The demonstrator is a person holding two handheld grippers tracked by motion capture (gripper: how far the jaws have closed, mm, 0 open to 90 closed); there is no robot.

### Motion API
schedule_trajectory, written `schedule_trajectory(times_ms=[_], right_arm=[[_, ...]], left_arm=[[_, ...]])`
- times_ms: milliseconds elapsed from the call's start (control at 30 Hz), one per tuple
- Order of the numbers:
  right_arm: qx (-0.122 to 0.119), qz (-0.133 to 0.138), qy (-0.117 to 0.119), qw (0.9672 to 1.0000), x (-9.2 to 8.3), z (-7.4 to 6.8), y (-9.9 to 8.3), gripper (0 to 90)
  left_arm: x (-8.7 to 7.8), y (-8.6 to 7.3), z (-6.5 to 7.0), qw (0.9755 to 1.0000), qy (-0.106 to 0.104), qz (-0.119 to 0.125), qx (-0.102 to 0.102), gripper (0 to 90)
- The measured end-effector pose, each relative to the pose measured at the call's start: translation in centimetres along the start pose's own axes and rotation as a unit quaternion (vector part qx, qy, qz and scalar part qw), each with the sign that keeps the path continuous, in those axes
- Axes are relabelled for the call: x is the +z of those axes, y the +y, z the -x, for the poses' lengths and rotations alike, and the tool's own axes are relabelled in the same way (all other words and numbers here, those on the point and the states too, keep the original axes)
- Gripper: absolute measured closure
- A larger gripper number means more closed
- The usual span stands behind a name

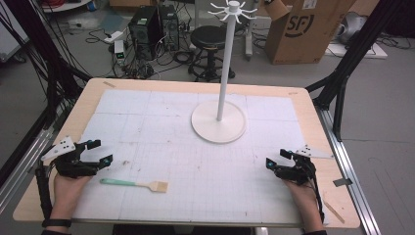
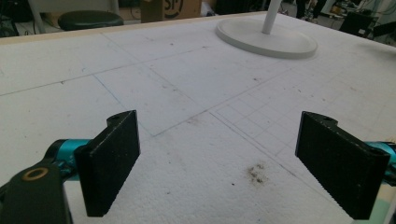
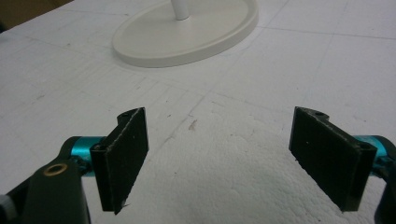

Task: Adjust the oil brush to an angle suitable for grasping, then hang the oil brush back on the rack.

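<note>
- High view: the left gripper (image 1: 99, 152) rests at the near left of the white foam mat (image 1: 147, 117), jaws apart and holding nothing. The brush (image 1: 134, 184), green handle and pale bristles, lies flat on the mat just in front of it, nearer the person, untouched. The right gripper (image 1: 277, 158) sits well apart at the near right, jaws also spread and empty. A white stand (image 1: 219, 120) with hooks at its top rises from the far middle of the mat. By my reading, the work has not begun: the brush is yet to be grasped, and probably hung on the stand.
- Left gripper view: the wide gap between the jaws shows plainly, with bare, speckled mat under them and the stand's base (image 2: 266, 39) far ahead. A sliver of pale green at the lower right edge may be the brush handle; I cannot be sure.
- Right gripper view: again open jaws over bare mat, with the base (image 3: 187, 37) closer ahead.
</note>
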State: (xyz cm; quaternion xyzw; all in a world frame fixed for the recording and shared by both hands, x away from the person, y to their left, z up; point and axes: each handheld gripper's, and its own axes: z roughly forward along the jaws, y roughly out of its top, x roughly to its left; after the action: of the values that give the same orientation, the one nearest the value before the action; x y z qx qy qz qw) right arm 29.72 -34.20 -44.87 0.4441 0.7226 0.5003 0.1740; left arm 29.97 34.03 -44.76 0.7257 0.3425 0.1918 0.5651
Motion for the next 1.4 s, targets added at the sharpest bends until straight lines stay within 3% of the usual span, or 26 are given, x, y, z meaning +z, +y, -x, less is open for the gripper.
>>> schedule_trajectory(times_ms=[100, 333, 1000, 1133, 1400], right_arm=[[0.002, -0.002, -0.001, 1.0, 0.0, 0.0, 0.0, 18.9], [0.018, -0.004, -0.002, 0.9998, 0.0, 0.1, 0.0, 16.6], [0.014, -0.003, -0.002, 0.9999, 0.0, 0.1, 0.1, 16.1], [0.004, 0.003, -0.002, 1.0, -0.1, -0.1, 0.1, 15.8], [-0.029, 0.018, 0.037, 0.9988, 0.3, -2.3, 2.6, 15.8]], left_arm=[[0.0, 0.0, 0.2, 1.0, -0.001, 0.0, 0.007, 14.5], [-0.3, -0.1, 0.1, 0.9998, -0.003, 0.018, 0.003, 14.8], [-0.4, -0.2, 0.2, 0.9997, -0.002, 0.022, 0.012, 14.9], [-0.4, -0.2, 0.2, 0.9997, -0.002, 0.023, 0.009, 14.9], [-0.4, -0.2, 0.2, 0.9997, -0.004, 0.023, 0.011, 14.9]])
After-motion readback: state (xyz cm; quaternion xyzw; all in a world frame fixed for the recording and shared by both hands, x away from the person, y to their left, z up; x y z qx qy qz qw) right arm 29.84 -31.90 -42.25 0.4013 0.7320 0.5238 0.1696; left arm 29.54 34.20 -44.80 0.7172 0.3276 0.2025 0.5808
